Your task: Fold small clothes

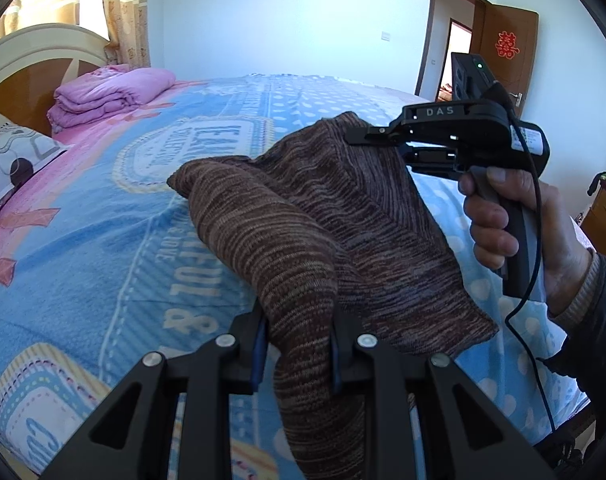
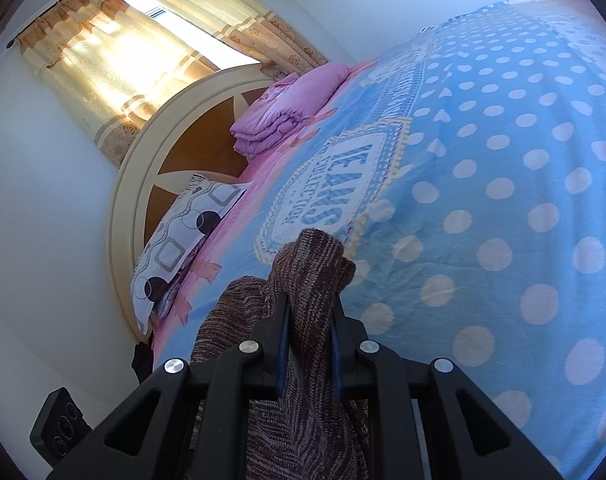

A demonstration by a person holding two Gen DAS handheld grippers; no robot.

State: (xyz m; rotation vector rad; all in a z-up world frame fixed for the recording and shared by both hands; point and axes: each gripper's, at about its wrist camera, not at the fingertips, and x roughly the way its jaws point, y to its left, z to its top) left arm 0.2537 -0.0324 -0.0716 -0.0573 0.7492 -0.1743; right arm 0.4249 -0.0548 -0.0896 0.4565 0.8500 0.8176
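Note:
A brown striped knit garment (image 1: 303, 216) hangs above the blue patterned bed cover (image 1: 115, 240), held up between both grippers. My left gripper (image 1: 299, 344) is shut on its near edge, with cloth bunched between the blue pads. My right gripper (image 1: 383, 140), seen from the side in the left wrist view with a hand on its handle, clamps the garment's far upper corner. In the right wrist view the right gripper (image 2: 309, 332) is shut on a fold of the same knit (image 2: 311, 264), tilted over the polka-dot part of the bed cover (image 2: 503, 200).
A folded pink quilt (image 1: 111, 94) and a patterned pillow (image 1: 11, 160) lie by the headboard (image 1: 27, 60). An open brown door (image 1: 507, 52) is at the far right. A cable (image 1: 539, 264) hangs from the right gripper. Curtains (image 2: 123, 60) cover the window.

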